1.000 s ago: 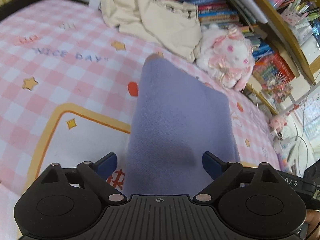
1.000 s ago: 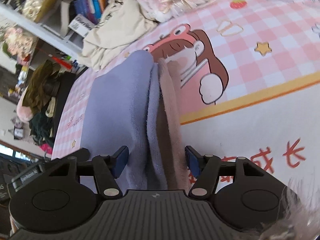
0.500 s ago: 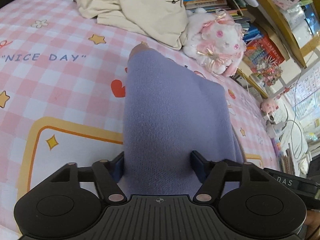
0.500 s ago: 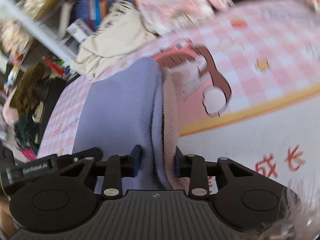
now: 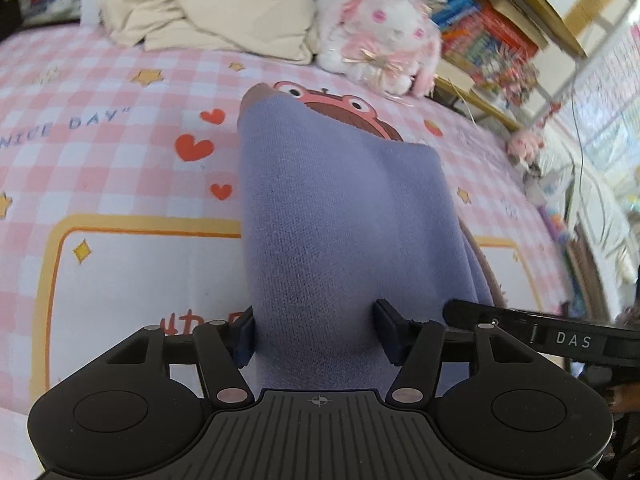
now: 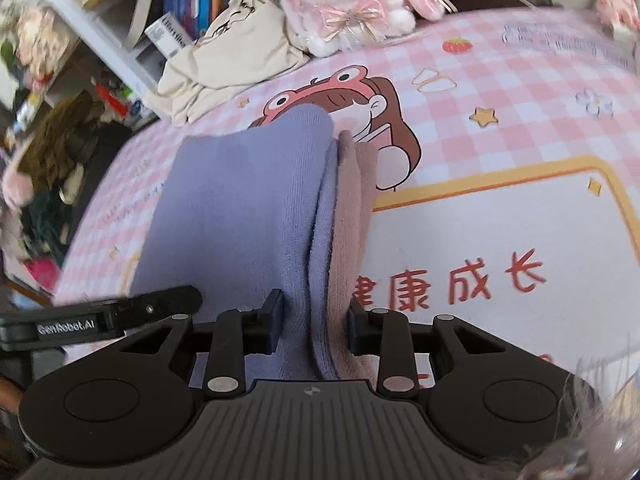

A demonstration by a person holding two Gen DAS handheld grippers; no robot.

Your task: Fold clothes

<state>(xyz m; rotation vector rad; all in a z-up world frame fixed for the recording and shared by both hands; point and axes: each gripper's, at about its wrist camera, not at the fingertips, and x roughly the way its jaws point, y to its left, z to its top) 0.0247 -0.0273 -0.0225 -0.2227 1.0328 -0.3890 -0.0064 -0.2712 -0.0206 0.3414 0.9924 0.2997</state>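
The bed sheet [image 5: 120,168], pink-checked with a cartoon print, fills most of both views and carries everything. On it, stretching away from the cameras, lies the lavender garment [image 5: 340,220], a knit piece already doubled over: the right wrist view shows several stacked edges, lavender over a mauve-pink inner layer, running down its right side, and the far end is a rounded fold with no loose flap showing. So at least one fold is in place, and the piece reads as a long narrow band (whether sleeves or hem are tucked inside cannot be told). What is left, by my judgement, is at most shortening that band end to end and laying it flat; it could equally be a finished fold being carried off.

At the far edge a cream garment [image 6: 236,56] sits crumpled against the bookshelf, not folded, so more of the job may wait there. Beside it rests a plush rabbit [image 6: 348,4].

The left tool [image 5: 316,330] pinches the near end of the lavender garment, fingers pressed into the cloth, and the right tool [image 6: 314,322] clamps the layered edge likewise
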